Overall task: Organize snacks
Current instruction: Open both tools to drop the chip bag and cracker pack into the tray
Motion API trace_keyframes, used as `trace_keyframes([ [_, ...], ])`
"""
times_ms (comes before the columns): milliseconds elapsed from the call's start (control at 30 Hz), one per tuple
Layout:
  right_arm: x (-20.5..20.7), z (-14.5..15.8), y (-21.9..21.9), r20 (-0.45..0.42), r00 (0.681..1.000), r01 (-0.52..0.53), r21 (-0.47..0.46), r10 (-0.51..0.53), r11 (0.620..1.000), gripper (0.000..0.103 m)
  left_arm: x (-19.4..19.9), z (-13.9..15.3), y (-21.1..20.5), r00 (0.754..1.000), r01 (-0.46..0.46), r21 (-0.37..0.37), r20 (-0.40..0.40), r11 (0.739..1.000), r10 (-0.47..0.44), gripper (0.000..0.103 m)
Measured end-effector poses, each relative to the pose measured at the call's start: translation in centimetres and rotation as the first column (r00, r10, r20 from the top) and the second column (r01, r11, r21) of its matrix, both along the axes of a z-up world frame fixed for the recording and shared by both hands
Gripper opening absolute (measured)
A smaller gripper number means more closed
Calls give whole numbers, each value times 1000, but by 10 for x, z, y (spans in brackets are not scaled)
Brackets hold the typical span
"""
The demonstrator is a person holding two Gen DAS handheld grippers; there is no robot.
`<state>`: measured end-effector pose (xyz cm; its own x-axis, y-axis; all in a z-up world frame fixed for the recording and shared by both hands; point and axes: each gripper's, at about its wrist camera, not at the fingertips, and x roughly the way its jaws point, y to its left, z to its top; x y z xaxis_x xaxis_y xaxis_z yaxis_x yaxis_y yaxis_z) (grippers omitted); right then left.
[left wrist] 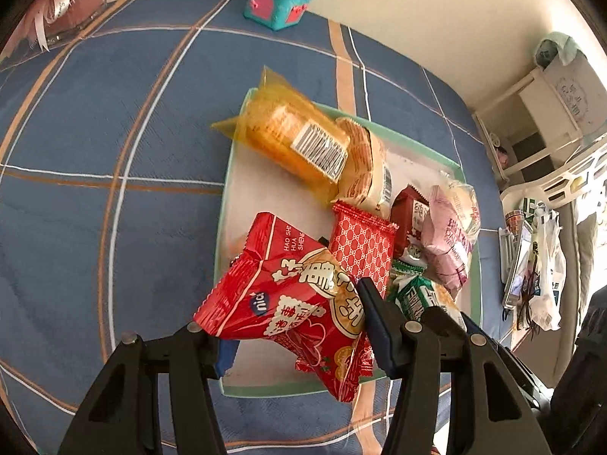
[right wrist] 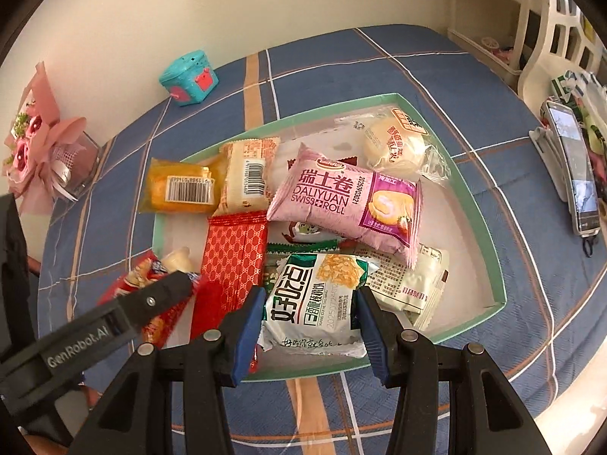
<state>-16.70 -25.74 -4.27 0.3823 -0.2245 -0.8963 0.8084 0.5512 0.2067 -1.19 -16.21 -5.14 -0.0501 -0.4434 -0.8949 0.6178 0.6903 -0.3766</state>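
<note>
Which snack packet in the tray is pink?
The pink Swiss roll packet, lying across the middle of the green tray. The others are red, orange, green-and-white or clear; only this one is pink with "Swiss Roll" lettering.

Cream wall across top, plain, daylit. Blue plaid bedspread fills most of frame. Teal toy box at wall edge, upper left. Pink bouquet far left. White shelf unit right side; phone on stand right edge.
</note>
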Motion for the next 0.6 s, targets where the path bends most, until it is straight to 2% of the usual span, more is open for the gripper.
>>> trace_keyframes([
  [100,0,-1,-1,3,1000,-1,6,1,1000,53,-1,-1,0,1000,0,11,1,1000,0,66],
  [200,1,-2,0,1,1000,-4,5,4,1000,54,-1,2,4,1000,1,7,9,1000,-1,67],
  [267,1,-2,-1,2,1000,-5,2,5,1000,54,1,5,7,1000,-8,4,16,1000,8,71],
  [333,0,-2,-1,4,1000,-6,0,6,1000,58,1,11,13,999,-21,8,45,1000,21,79],
  [433,0,-4,2,8,1000,-8,8,8,1000,70,1,18,19,997,-19,10,75,1000,18,81],
  [533,1,-5,6,3,1000,-18,5,18,1000,71,1,20,25,996,-34,2,79,999,33,88],
  [600,2,-5,10,-3,1000,-31,-5,31,1000,73,2,23,33,994,-52,-6,95,999,53,88],
])
